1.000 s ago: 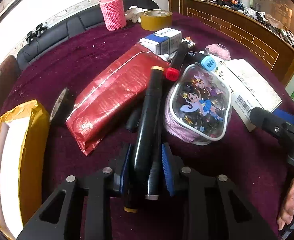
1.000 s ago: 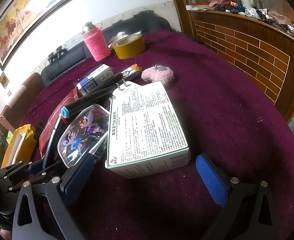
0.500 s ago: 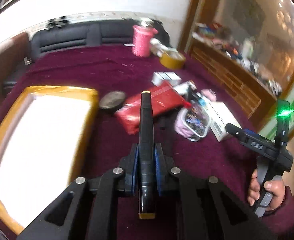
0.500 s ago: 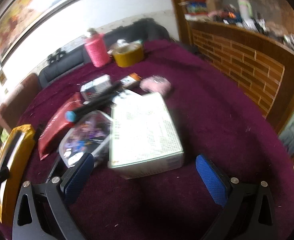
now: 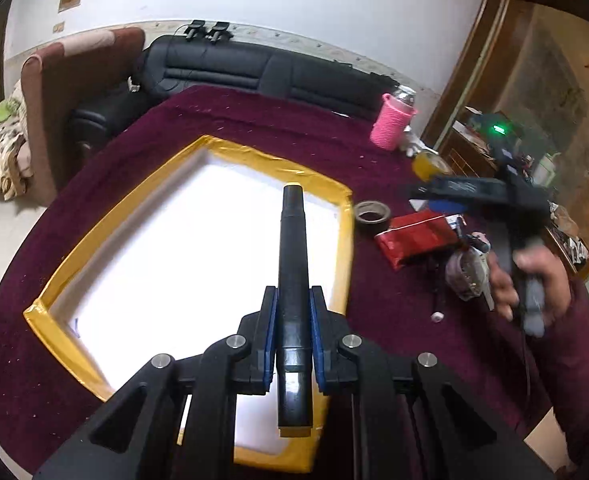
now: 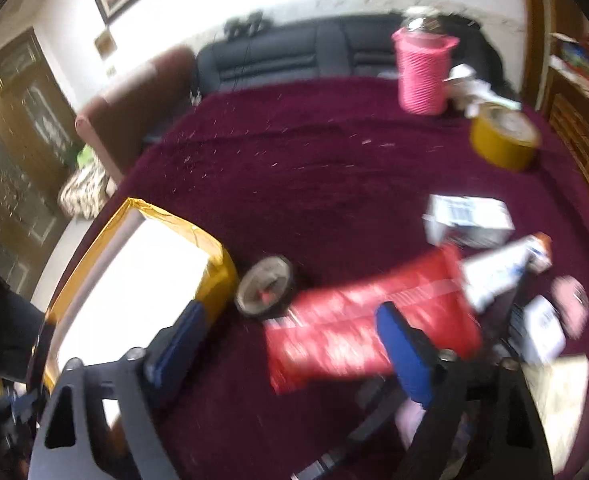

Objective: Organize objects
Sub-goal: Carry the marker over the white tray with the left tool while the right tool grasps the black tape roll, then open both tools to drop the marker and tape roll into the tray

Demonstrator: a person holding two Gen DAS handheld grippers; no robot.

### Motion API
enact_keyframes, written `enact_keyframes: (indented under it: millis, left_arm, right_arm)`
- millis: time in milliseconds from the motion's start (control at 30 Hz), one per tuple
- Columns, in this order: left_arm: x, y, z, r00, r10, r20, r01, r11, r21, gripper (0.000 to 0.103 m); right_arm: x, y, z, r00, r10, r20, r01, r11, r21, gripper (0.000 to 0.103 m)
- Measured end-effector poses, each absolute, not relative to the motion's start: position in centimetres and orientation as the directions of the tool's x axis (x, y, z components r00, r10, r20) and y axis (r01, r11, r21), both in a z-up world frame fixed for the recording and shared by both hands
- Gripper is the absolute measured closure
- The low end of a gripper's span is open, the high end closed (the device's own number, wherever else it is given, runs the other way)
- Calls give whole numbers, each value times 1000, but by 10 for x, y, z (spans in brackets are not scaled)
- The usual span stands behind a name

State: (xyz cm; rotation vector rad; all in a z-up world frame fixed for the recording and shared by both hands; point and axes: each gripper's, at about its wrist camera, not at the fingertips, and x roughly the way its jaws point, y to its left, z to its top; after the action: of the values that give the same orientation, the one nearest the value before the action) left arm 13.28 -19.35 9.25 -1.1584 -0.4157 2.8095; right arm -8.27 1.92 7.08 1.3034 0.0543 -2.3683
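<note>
- The left tongs (image 5: 292, 336) are clamped on a black marker (image 5: 292, 264), blue pads pressed to its sides, its tip pointing away from the camera.
- The marker hangs above a shallow white tray with a yellow taped rim (image 5: 254, 158) that sits on the maroon-covered worktop (image 5: 254, 120).
- The right tongs (image 6: 294, 344) are closing with nothing between the blue pads; they hover over the cloth just in front of a red packet (image 6: 374, 320).
- In the left view a hand (image 5: 534, 280) in a maroon sleeve grips the handle of the right tongs above the pile of things.
- A dark tape roll (image 6: 264, 292) lies between the tray corner and the red packet, just beside both.
- Further right sit a small white-and-blue box (image 6: 468, 224), a white tube-like pack (image 6: 502, 268) and a pink fluffy thing (image 6: 570, 300); motion blur hides their details.
- At the far edge stand a bottle in a pink knitted sleeve (image 6: 422, 72) and a yellow tape roll (image 6: 502, 136), near each other.
- A black sofa (image 5: 234, 68) runs behind the worktop.
</note>
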Motion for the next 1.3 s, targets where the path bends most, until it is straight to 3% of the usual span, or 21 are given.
enact_keyframes:
  millis: [100, 167, 200, 233, 367, 700, 1033, 1067, 1100, 1133, 1200, 1300]
  left_arm:
    - [130, -202, 89, -709, 167, -685, 40, -961, -275, 89]
    - [129, -207, 85, -705, 171, -688, 40, -959, -280, 89]
    - [126, -208, 82, -702, 177, -690, 40, -957, -286, 89]
    - [125, -209, 80, -700, 180, -692, 41, -956, -289, 89]
    - [127, -213, 75, -695, 189, -694, 43, -952, -303, 89]
    - [89, -205, 79, -692, 183, -698, 37, -957, -288, 89]
    - [14, -193, 43, -588, 209, -781, 48, -955, -292, 87]
    - [13, -194, 41, -581, 227, -782, 49, -949, -312, 84]
    - [12, -195, 41, -580, 238, -779, 48, -945, -325, 69]
    - [13, -196, 43, -589, 236, -773, 47, -945, -324, 47]
    - [17, -199, 50, -617, 230, -752, 45, -944, -326, 26]
    - [22, -207, 53, -638, 196, -745, 98, -939, -330, 22]
  right_arm:
    - [-102, -7, 55, -442, -263, -857, 407, -911, 69, 30]
    - [-112, -16, 41, -413, -223, -883, 408, -912, 40, 47]
    - [-115, -19, 33, -383, -218, -898, 413, -909, 44, 68]
    - [-117, -21, 25, -355, -210, -911, 418, -907, 46, 80]
    - [-112, -18, 28, -376, -222, -900, 419, -907, 49, 88]
    - [-93, -30, 86, -447, -346, -825, 446, -886, 130, 88]
    - [-103, -108, 43, -382, -291, -877, 501, -863, 68, 88]
    - [-104, -110, 40, -379, -282, -881, 503, -862, 60, 88]
    - [-105, -112, 36, -369, -276, -888, 507, -860, 56, 87]
    - [-105, -111, 34, -371, -275, -887, 507, -860, 54, 87]
    - [-103, -106, 36, -374, -287, -882, 499, -864, 70, 79]
    - [-99, -94, 50, -401, -335, -853, 484, -868, 113, 60]
